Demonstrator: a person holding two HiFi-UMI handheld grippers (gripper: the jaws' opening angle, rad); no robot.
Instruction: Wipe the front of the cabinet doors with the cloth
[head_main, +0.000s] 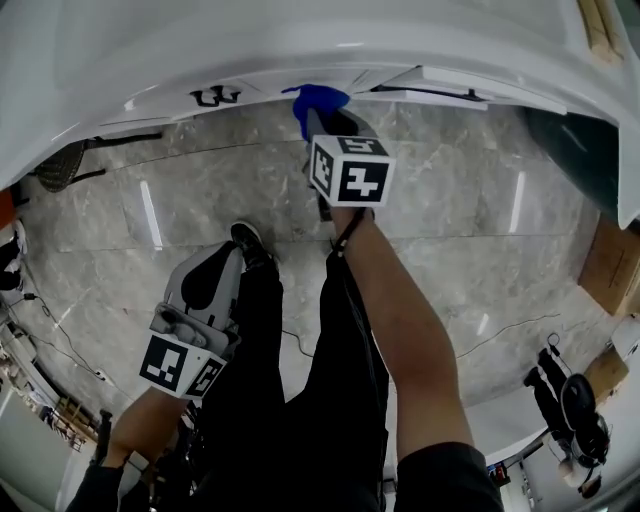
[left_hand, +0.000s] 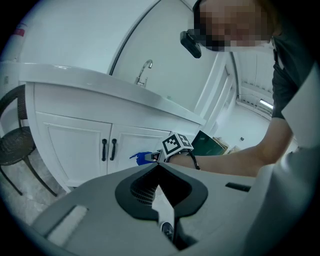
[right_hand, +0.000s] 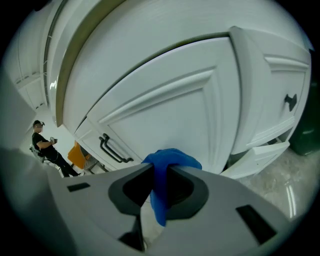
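A blue cloth (right_hand: 167, 172) is pinched in my right gripper (right_hand: 161, 170), and its bunched end presses on a white panelled cabinet door (right_hand: 175, 110). From the head view, the right gripper (head_main: 322, 118) reaches out to the white cabinet front (head_main: 300, 85) with the blue cloth (head_main: 315, 100) at its tip. My left gripper (left_hand: 156, 165) is shut on nothing and hangs low by the person's leg, well back from the doors (left_hand: 75, 150). In that view the blue cloth (left_hand: 142, 158) and the right gripper's marker cube (left_hand: 176, 145) show against the doors.
Black door handles (right_hand: 111, 148) sit left of the cloth, and a knob (right_hand: 291, 101) is on the door at the right. A countertop with a tap (left_hand: 144, 71) tops the cabinet. A wire chair (left_hand: 17, 142) stands at the left. The floor is grey marble (head_main: 470, 230). A dark green bin (head_main: 570, 145) stands at the right.
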